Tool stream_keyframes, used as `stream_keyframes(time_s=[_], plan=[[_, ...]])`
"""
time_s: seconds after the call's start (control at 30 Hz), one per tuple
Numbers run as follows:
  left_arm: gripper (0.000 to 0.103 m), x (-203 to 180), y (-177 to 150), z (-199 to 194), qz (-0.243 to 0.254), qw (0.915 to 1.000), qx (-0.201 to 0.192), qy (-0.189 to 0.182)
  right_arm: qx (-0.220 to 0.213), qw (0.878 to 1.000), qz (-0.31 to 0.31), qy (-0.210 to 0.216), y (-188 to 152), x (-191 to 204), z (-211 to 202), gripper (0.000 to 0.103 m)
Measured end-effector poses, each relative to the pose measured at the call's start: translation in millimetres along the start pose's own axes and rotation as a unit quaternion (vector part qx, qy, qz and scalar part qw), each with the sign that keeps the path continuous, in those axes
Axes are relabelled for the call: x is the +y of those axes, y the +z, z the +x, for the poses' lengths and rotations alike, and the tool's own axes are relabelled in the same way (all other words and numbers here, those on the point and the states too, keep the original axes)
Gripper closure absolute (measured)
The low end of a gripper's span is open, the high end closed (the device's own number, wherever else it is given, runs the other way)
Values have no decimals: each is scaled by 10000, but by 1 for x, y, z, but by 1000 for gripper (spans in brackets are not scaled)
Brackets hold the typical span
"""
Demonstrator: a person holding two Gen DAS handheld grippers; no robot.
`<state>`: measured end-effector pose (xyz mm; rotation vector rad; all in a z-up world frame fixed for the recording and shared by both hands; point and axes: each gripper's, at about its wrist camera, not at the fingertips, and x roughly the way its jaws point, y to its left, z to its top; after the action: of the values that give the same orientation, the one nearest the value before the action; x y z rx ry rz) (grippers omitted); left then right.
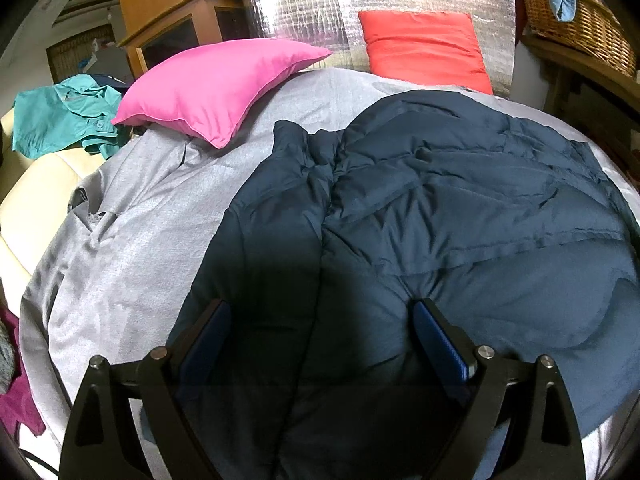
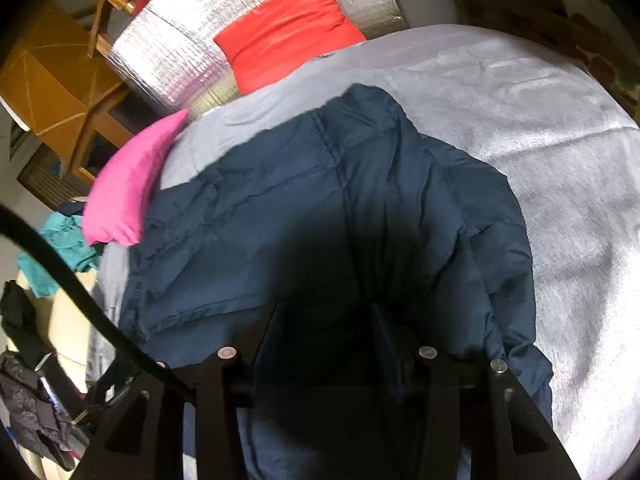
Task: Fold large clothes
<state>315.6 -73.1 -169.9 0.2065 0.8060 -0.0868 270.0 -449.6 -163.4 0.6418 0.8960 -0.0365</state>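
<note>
left wrist: fingers spread above jacket

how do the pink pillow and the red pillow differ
Colour: the pink pillow is bright magenta, the red pillow orange-red.
Pose: the pink pillow lies tilted at the left edge of the grey bed cover; the red pillow stands propped against the silver quilted sheet.
Place: the pink pillow sits nearer the navy puffer jacket; the red pillow is farther back.
Both are plain, single-coloured and off the jacket.
</note>
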Motion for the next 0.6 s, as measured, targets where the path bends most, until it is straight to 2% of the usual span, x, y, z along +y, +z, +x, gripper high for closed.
stream_keyframes(time_s=[0.07, 0.2, 0.23, 0.3, 0.33, 0.37, 0.43, 0.5, 0.6], plan=[[11, 6, 3, -7, -18, 10000, -59, 18, -88, 9998, -78, 188, -2, 1, -10, 53], [11, 40, 5, -19, -553, 9980, -278, 143, -407, 9976, -516, 214, -10, 7, -33, 53], [11, 45, 4, -17, -619, 9976, -225, 197, -448, 9970, -591, 214, -12, 7, -36, 53], [10, 52, 0, -2, -712, 9968, 156, 331, -408, 9964, -720, 178, -15, 5, -37, 53], [10, 53, -4, 12, -705, 9962, 450, 225, -330, 9968, -727, 66, -17, 2, -34, 53], [10, 52, -5, 15, -727, 9959, 502, 182, -214, 9973, -700, -54, -18, -2, -29, 52], [10, 48, -4, 12, -627, 9969, 382, 274, 108, 9980, -620, -88, -21, -10, -13, 52], [11, 42, -2, 7, -434, 9979, 296, 380, 35, 9968, -782, -182, -22, -6, -14, 53], [11, 39, -5, -18, -414, 9989, -10, 221, -156, 9966, -780, -218, -29, -1, -26, 48]])
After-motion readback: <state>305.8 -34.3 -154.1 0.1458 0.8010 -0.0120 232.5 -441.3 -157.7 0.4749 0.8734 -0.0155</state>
